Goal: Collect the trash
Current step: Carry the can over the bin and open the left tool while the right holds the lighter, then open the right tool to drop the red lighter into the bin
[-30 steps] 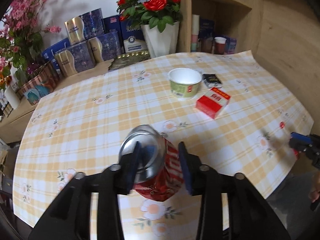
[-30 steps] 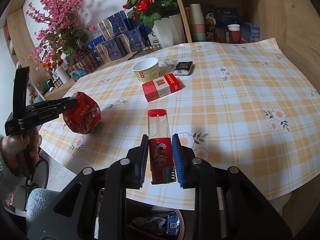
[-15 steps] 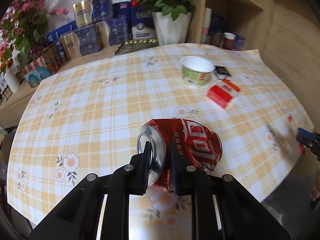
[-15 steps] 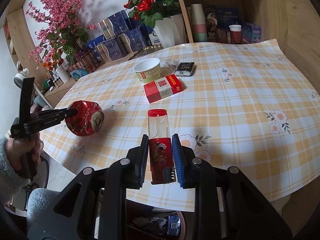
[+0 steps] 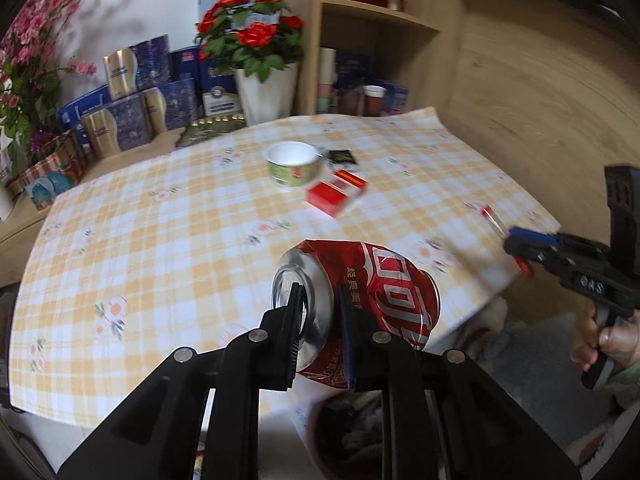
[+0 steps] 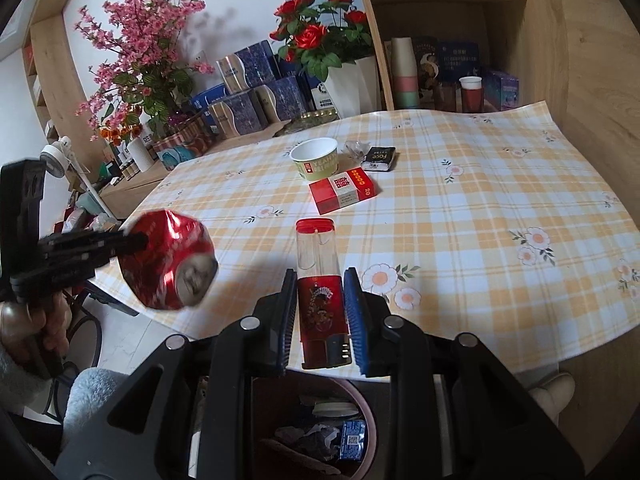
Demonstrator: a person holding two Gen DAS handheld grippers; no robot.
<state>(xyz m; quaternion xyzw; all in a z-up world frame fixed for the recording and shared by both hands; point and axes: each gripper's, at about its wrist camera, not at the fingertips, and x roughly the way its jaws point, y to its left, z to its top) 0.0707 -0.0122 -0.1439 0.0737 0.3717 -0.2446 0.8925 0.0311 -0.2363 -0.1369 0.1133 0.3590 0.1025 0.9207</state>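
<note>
My left gripper point(image 5: 320, 332) is shut on the rim of a crushed red soda can point(image 5: 376, 296) and holds it in the air over the table's near edge, above a trash bin point(image 5: 344, 440). The can also shows in the right wrist view point(image 6: 170, 258). My right gripper point(image 6: 320, 312) is shut on a red lighter point(image 6: 320, 280) with a clear top, held over the table edge above the trash bin point(image 6: 360, 432). The right gripper also shows in the left wrist view point(image 5: 520, 248).
On the checked tablecloth point(image 6: 480, 216) lie a green paper cup point(image 6: 316, 160), a red cigarette pack point(image 6: 344, 194), a black pack point(image 6: 378, 158) and a crumpled wrapper point(image 6: 356, 147). Flower pots, blue boxes and a wooden shelf stand behind the table.
My left gripper has carried the can right and toward the table's near edge, over the bin. The right gripper has hardly moved and keeps the lighter.
</note>
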